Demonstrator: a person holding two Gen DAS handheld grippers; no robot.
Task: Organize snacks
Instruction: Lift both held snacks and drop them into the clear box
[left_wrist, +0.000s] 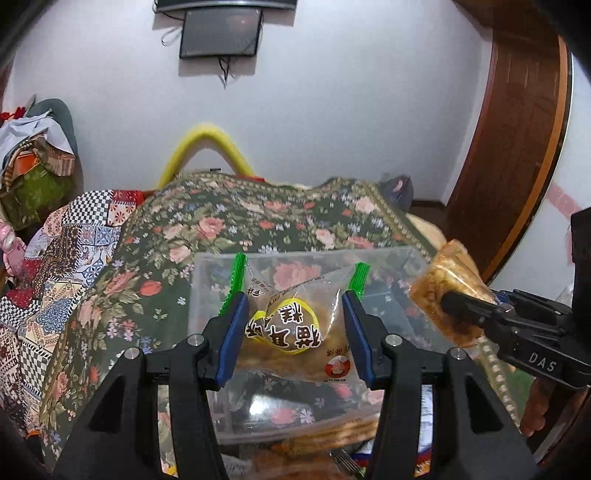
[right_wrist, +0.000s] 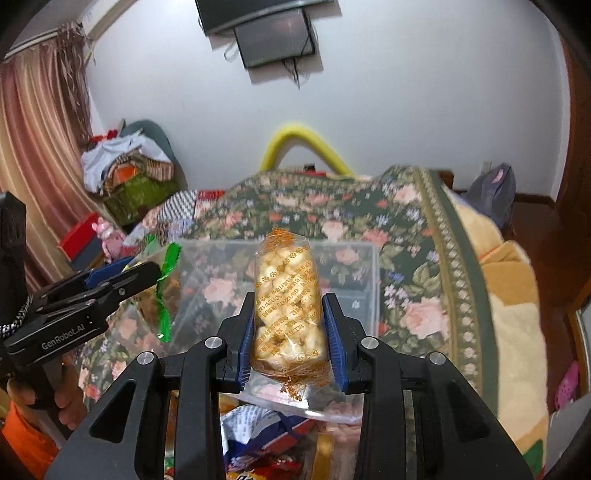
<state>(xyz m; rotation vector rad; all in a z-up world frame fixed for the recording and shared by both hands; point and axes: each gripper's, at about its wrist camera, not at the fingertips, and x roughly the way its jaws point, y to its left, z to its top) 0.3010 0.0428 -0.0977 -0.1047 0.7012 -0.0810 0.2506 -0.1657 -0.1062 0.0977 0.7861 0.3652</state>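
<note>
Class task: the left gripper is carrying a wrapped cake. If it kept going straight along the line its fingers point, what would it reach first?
Probably the clear plastic bin on the floral bedspread; the left gripper with its wrapped cake points into it, though depth is uncertain.

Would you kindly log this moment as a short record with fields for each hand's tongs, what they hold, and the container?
left tongs: shut on cake packet, clear wrapper with green ends and a yellow label
right tongs: shut on puffed bar, clear wrapper with orange print
container: clear plastic box on floral cloth, ahead of both snacks; looks empty
other snacks: loose packets at the bottom of the right wrist view
</note>
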